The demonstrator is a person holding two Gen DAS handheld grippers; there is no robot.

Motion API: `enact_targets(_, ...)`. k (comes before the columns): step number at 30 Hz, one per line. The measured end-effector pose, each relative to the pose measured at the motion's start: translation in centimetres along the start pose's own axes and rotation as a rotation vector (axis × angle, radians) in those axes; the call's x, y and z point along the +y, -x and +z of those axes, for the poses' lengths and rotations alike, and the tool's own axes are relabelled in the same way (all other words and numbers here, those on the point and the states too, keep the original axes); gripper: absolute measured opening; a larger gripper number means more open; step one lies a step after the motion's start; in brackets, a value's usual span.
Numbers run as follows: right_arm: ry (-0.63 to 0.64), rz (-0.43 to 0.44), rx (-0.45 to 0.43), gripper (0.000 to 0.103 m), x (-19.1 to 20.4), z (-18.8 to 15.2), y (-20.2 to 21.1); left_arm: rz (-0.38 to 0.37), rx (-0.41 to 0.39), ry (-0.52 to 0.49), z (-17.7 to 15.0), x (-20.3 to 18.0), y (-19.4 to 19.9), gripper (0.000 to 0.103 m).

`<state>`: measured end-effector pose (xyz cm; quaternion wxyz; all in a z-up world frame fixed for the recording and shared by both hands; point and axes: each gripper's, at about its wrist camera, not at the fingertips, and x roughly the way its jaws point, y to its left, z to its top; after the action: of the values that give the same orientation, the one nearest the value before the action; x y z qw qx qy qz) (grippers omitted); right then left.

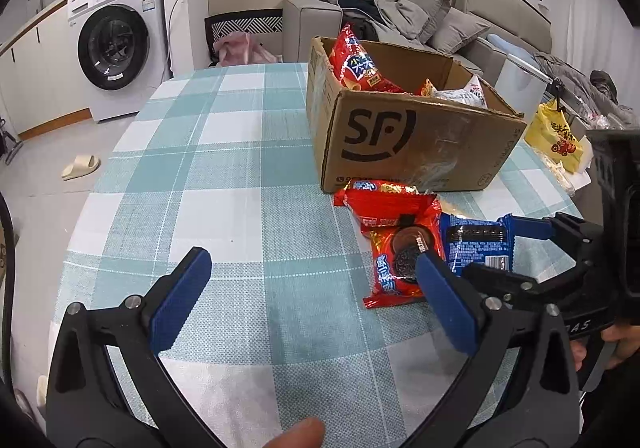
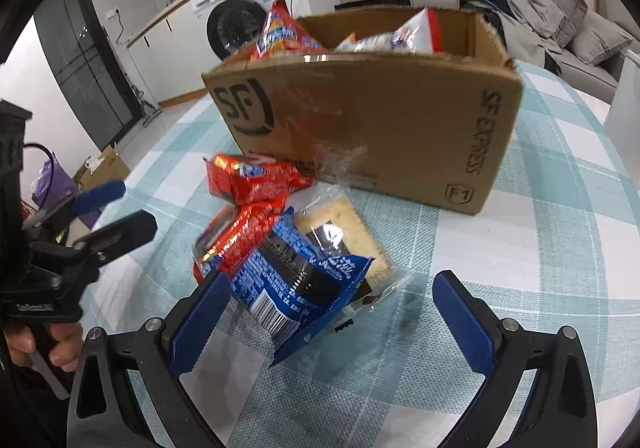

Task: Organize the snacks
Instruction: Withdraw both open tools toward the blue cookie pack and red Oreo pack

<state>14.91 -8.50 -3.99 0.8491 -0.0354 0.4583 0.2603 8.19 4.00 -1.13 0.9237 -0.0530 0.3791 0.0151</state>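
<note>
While the cardboard box (image 2: 360, 119) at the far side of the desk (image 1: 224, 175) already holds a red bag and a white-wrapped pack, a small heap of snacks lies loose on the checked cloth just in front of it: two red biscuit packs (image 1: 394, 232), a blue cookie pack (image 2: 296, 288) leaning across one of them, and a clear-wrapped cracker pack (image 2: 344, 232) tucked partly beneath the blue one. The right hand-held gripper (image 2: 332, 312) stands wide, its left pad beside the blue pack's barcode end, nothing clamped. The left hand-held gripper (image 1: 312, 288) is likewise spread wide over bare cloth, its right pad close to the nearer red pack. These packs look light, with slick crinkly film that should slide easily, and the biscuits inside are probably brittle. A gentle pinch across the blue pack's narrow width, near its middle and not its flimsy sealed fin, seems the safest hold; squeezing hard would likely crack the contents.
</note>
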Motion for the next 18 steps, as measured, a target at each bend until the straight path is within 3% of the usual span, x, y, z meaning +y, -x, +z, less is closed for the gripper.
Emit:
enact_targets(14,-0.002,-0.012,0.028,0.103,-2.0,-0.3,0.0,-0.013,0.030,0.001,-0.5,-0.1,-1.1,0.102)
enact_targets(18,-0.003,0.025,0.023,0.097,-1.2,-0.4,0.0,-0.017,0.030,0.000,-0.5,-0.3,-1.2,0.102)
